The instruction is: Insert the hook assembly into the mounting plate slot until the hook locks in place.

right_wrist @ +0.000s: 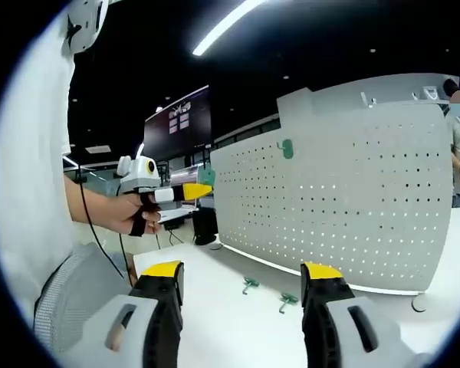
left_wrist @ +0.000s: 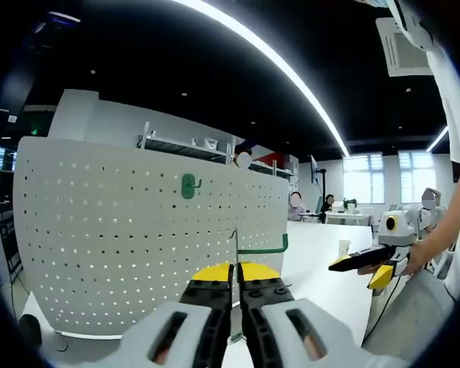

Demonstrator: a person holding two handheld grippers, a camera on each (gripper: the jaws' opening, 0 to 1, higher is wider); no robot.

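Left tool [left_wrist: 235,277] clamping hook [left_wrist: 262,247], right tool [right_wrist: 244,277] agape

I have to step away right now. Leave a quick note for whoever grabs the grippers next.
Left gripper: shut on a green hook, held in front of the pegboard.
Right gripper: open, holding nothing.
Done: one green hook already on the board.
Left: push the held hook into a hole until it locks. Two spare hooks lie on the table by the board.
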